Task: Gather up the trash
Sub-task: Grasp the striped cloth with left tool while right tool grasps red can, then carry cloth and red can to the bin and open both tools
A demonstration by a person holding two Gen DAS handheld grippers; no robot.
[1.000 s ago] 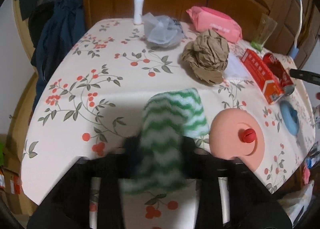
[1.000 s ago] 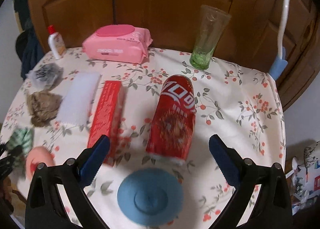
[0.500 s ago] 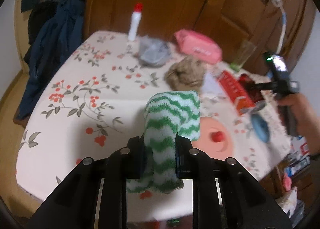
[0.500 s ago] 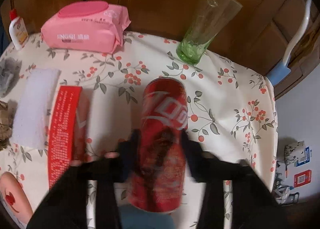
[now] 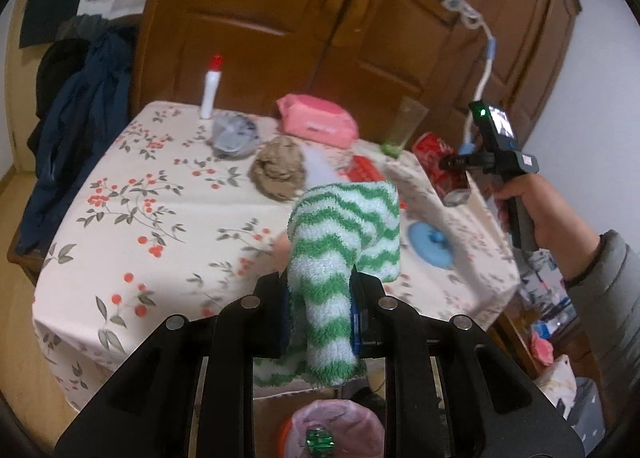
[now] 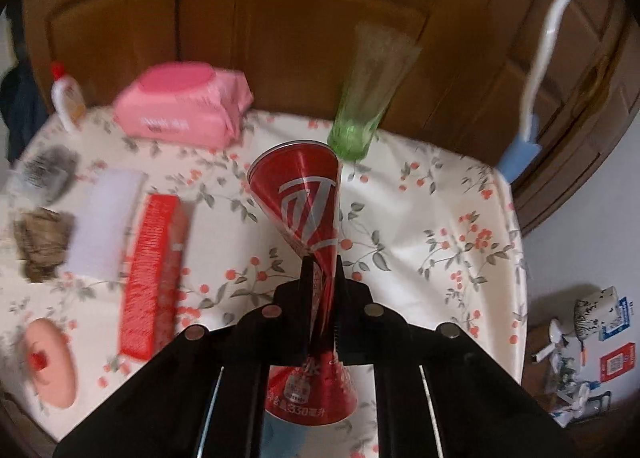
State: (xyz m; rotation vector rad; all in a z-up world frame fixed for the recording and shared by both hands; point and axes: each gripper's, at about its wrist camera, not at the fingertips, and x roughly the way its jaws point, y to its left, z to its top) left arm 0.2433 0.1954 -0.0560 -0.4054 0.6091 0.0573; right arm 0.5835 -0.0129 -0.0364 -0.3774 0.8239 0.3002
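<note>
My left gripper (image 5: 318,312) is shut on a green-and-white striped sock (image 5: 348,230) and holds it above the table's near edge. My right gripper (image 6: 322,282) is shut on a red soda can (image 6: 304,198), squeezed flat at its middle and lifted off the table; the can also shows in the left wrist view (image 5: 440,166). A crumpled brown paper ball (image 5: 280,168) and a grey crumpled bag (image 5: 234,136) lie on the floral tablecloth (image 5: 132,218). A red box (image 6: 154,278) and a white pad (image 6: 104,222) lie left of the can.
A pink wipes pack (image 6: 184,106), a green glass (image 6: 368,98) and a white bottle (image 5: 210,92) stand at the back. A pink lid (image 6: 52,362) and a blue lid (image 5: 430,244) lie near the front. A pink-lined bin (image 5: 332,434) sits below. Clutter lies on the floor at right (image 6: 592,338).
My right gripper closed on the can, crushed its middle and lifted it. My left gripper pulled back and up from the table with the sock.
</note>
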